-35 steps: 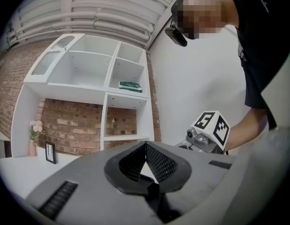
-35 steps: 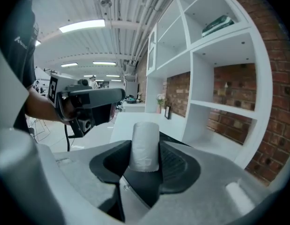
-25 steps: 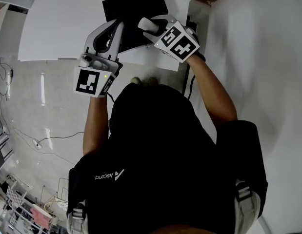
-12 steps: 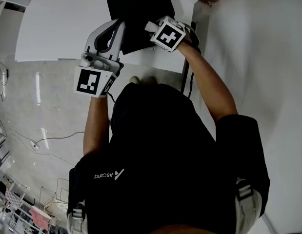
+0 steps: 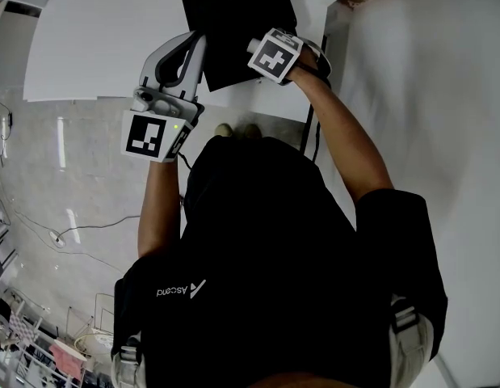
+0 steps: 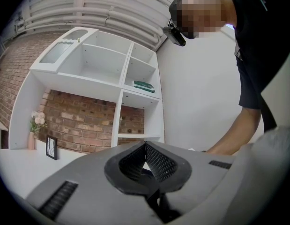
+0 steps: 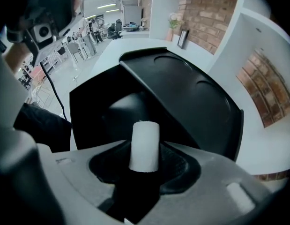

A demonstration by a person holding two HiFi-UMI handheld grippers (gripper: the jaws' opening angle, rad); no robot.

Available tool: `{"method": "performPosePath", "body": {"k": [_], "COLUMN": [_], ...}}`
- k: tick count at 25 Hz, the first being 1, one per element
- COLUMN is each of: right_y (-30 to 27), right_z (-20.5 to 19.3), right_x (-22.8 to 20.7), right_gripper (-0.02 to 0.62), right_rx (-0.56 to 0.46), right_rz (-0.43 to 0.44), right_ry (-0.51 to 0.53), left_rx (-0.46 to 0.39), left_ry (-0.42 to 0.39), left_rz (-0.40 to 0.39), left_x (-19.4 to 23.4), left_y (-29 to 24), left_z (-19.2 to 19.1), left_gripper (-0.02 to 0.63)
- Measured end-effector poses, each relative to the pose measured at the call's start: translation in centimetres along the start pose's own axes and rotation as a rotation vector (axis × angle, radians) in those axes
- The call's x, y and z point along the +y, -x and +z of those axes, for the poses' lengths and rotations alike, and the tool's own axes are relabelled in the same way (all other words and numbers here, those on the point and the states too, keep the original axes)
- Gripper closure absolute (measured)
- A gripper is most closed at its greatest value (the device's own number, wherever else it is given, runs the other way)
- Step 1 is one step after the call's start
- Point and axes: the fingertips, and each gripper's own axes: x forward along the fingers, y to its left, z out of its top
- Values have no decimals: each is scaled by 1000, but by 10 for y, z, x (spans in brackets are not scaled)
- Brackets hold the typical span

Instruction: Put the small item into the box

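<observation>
The black plastic box [image 7: 88, 121] sits on the white worktop [image 5: 104, 47] close to the edge nearest the person, with open white surface stretching off to its left. To its right the worktop ends near a plain white wall [image 5: 427, 95], so room on that side is tight. The box's hinged lid [image 7: 191, 93] stands tilted back and the dark hollow faces the right claw [image 7: 145, 165].

That claw hangs just above the box's near rim, and its jaws are opening. A small white cylinder [image 7: 145, 144] stands upright between the pads, over the open box and not yet inside it. The left claw [image 6: 145, 146] is raised beside the box's left edge, clear of it; its ribbed tips are pressed together with nothing between them.

Below the worktop's edge lies a glossy pale floor [image 5: 56, 176] with loose cables. Past the left claw, a white shelving unit [image 6: 102, 69] stands against a red brick wall [image 6: 79, 121]. One shelf carries a green book [image 6: 144, 86]. On the worktop's far side stand a small dark picture frame [image 6: 51, 146] and a vase of pale flowers [image 6: 37, 123].
</observation>
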Motion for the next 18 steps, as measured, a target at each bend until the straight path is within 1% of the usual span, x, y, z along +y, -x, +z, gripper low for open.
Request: {"method": "performPosePath", "body": {"k": [4, 8, 10, 14, 18], "right_y": [0, 2, 5, 17, 38], "right_z": [1, 2, 1, 6, 4], "right_x": [-1, 0, -3, -2, -4], "right_gripper": [402, 377, 376, 376, 376], "right_rx": [6, -7, -18, -75, -138], "right_rz": [-6, -1, -12, -3, -21], "right_ry": [-6, -15, -27, -47, -87], "left_rx": [2, 6, 3, 10, 6], "left_ry": [13, 14, 19, 9, 14], "left_rz": [-2, -6, -6, -12, -18], "left_x": [1, 1, 1, 0, -2], "left_y": [-1, 0, 0, 3, 1], "left_z": [-1, -3, -3, -3, -1], "left_gripper": [607, 607, 607, 607, 607]}}
